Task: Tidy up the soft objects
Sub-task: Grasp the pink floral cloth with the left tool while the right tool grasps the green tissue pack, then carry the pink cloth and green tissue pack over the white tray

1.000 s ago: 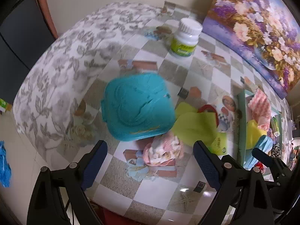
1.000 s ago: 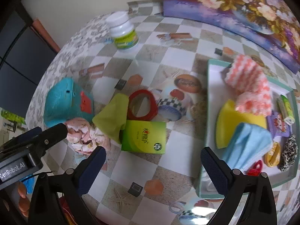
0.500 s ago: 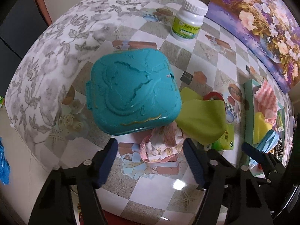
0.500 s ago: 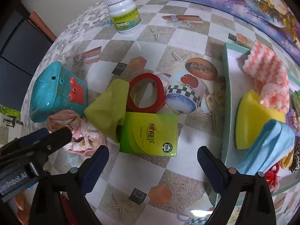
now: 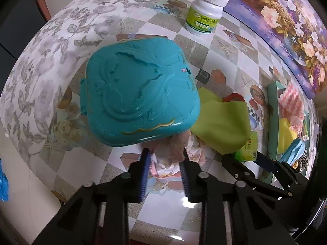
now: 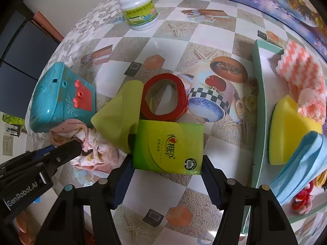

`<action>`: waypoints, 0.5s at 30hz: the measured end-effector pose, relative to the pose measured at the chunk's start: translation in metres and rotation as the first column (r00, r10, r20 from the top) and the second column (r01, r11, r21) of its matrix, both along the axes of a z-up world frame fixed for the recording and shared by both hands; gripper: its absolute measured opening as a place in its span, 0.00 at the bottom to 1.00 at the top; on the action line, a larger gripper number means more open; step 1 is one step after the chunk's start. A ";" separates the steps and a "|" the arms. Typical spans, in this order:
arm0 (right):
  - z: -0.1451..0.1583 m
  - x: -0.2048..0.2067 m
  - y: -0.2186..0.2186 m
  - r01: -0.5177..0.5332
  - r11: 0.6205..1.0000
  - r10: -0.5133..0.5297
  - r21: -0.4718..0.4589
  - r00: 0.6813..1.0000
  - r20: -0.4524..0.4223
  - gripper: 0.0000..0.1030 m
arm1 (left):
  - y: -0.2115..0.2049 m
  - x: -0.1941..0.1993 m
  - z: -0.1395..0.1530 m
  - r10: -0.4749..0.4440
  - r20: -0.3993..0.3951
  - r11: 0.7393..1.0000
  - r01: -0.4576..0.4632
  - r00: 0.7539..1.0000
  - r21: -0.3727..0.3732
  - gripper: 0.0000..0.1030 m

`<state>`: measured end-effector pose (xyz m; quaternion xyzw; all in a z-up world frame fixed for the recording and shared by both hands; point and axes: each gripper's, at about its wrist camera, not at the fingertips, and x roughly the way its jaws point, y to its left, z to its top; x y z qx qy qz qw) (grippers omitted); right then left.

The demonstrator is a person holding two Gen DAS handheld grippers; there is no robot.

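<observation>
A crumpled pink floral cloth lies on the table just in front of a teal plastic box. My left gripper points down over it, its jaws closing with the cloth bunched between the pads. A green tissue pack lies flat beside a lime-green cloth. My right gripper straddles the pack's near end, jaws closing, pads touching both of its sides. The left gripper and the pink cloth show at the left of the right wrist view.
A teal tray on the right holds a pink striped cloth, a yellow sponge and a blue cloth. A red ring sits behind the pack. A white bottle stands at the back, a flower painting beyond.
Both grippers have come down toward the table. The left jaws narrowed from wide open onto the pink cloth. The right jaws narrowed onto the sides of the tissue pack.
</observation>
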<state>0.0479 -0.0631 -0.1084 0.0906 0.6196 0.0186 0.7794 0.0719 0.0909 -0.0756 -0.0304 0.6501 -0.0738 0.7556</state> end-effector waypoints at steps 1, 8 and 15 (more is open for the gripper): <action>0.000 -0.001 -0.001 0.003 1.000 -0.003 0.003 1.000 0.000 0.65 | 0.000 0.000 0.000 0.000 -0.001 1.000 0.000 1.000 -0.001 0.24; 0.003 -0.007 -0.009 0.018 1.000 -0.018 0.018 1.000 0.003 0.65 | 0.001 -0.001 0.001 0.003 0.006 1.000 -0.003 1.000 -0.023 0.15; 0.012 -0.014 -0.017 0.040 0.999 -0.041 0.030 0.999 0.016 0.65 | 0.005 -0.006 0.012 0.009 0.039 0.999 -0.008 0.999 -0.038 0.13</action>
